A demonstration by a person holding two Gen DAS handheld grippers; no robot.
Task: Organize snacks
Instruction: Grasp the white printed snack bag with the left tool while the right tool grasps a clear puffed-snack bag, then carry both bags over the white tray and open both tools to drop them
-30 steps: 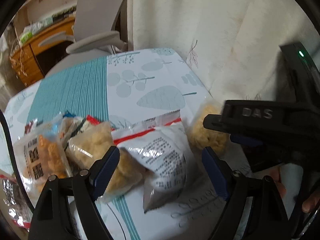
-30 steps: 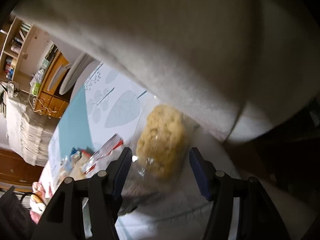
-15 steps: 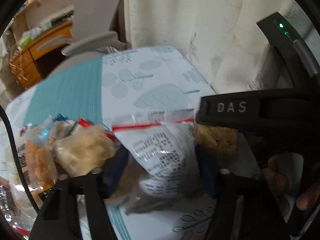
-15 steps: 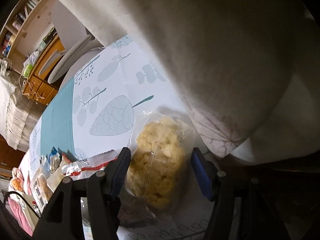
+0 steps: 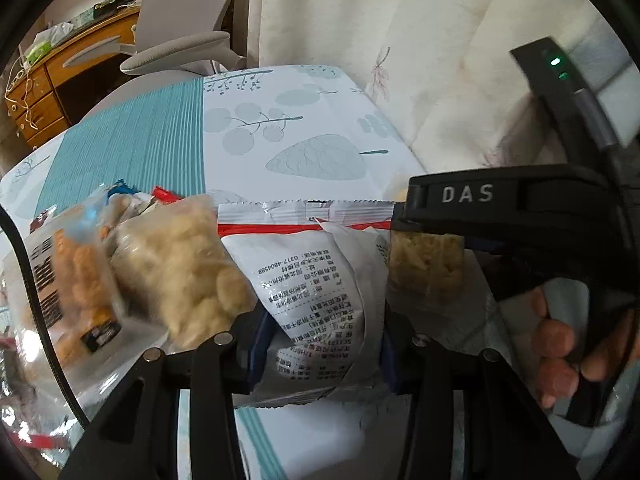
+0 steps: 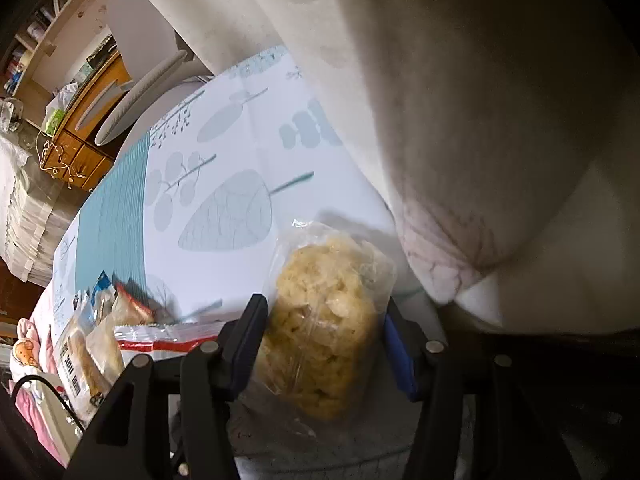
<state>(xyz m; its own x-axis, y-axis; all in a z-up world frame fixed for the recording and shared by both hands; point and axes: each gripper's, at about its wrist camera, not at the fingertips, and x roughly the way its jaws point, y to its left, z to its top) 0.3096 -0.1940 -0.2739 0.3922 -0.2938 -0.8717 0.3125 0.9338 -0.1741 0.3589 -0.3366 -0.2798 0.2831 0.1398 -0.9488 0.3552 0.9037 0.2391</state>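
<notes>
You've got a table under a tablecloth, white with grey-blue leaf prints and a teal striped band. A cream curtain with faint leaf motifs hangs right against its far edge, daylight glowing through. Beyond the table: a grey office chair and a wooden desk with drawers. Bookshelves sit above the desk.

Both cams ride the grippers, looking steeply down along the fingers, very close to the tabletop. Left wrist view faces the leaf-print tablecloth toward the curtain and office chair. Right wrist view sits further right, rolled. Overlap: tablecloth, chair, silver snack packet, clear bag of yellow snacks.
</notes>
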